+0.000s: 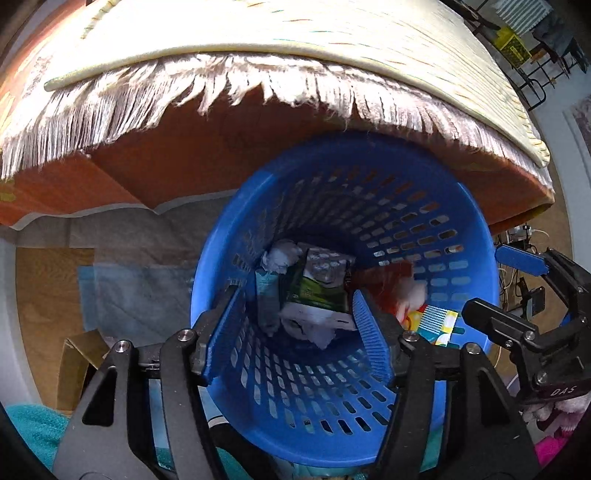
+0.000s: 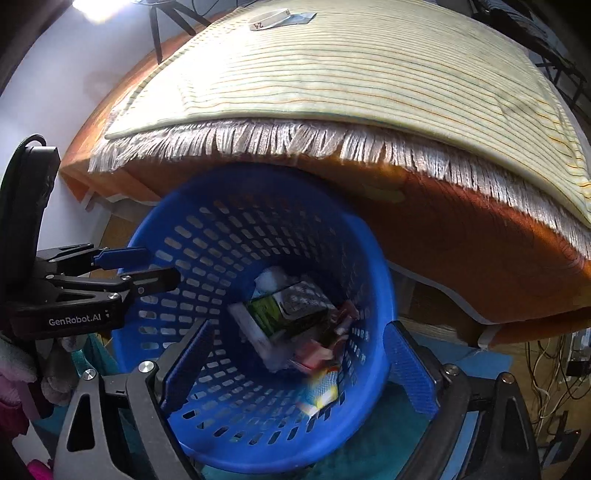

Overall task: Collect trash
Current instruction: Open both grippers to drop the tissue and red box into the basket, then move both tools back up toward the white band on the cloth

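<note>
Trash [image 1: 317, 291] below both spread hand-held grippers [image 1: 299, 332]

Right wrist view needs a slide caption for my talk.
Open right gripper poised over blue basket of collected trash.

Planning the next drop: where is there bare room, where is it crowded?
Free: the striped yellow fringed cloth, bare between its fringe and the white ring at the far edge. Crowded: the bottom of the blue perforated plastic basket, packed with a green carton and wrappers; both open grippers flank it.
</note>
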